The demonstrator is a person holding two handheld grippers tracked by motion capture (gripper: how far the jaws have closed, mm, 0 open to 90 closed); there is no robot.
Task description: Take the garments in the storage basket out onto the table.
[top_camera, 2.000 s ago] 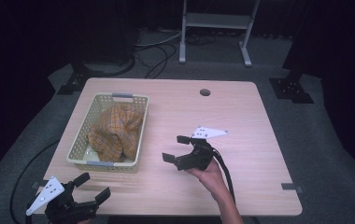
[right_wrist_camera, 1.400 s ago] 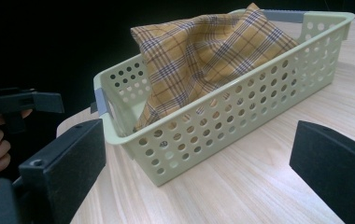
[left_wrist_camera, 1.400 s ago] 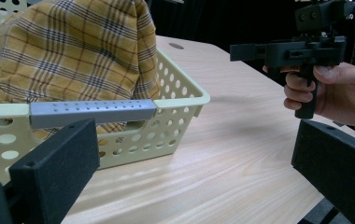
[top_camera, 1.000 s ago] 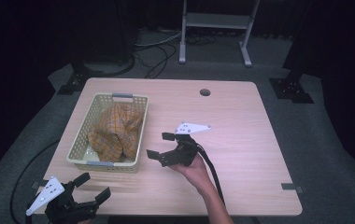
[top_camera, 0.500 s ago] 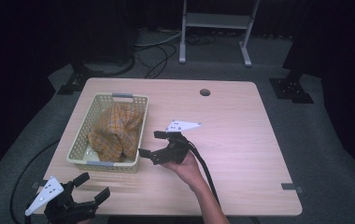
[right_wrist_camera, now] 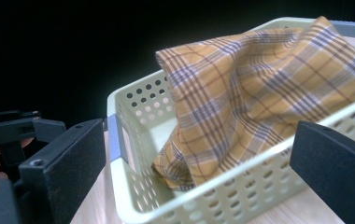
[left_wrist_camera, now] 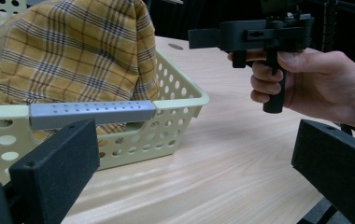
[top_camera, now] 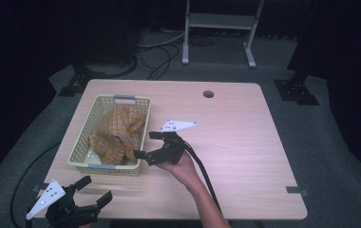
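Sliding leftward across the surface (top_camera: 245,137), the right tool (top_camera: 146,145) is now closing in on the basket (top_camera: 84,137), jaws spread wide and gripping nothing. Near the front edge, the left tool (top_camera: 93,190) is waiting, also wide open and empty. Farther back, the plaid cloth (top_camera: 118,133) is sitting heaped inside the basket, looking ready for a grab.

High view: fixed above the near edge, facing forward and down over the whole pale wooden table (top_camera: 245,137). Left gripper view: low at the near-left corner, close to the cream perforated plastic basket (left_wrist_camera: 178,100). Right gripper view: close beside that basket's long side. All share the basket.
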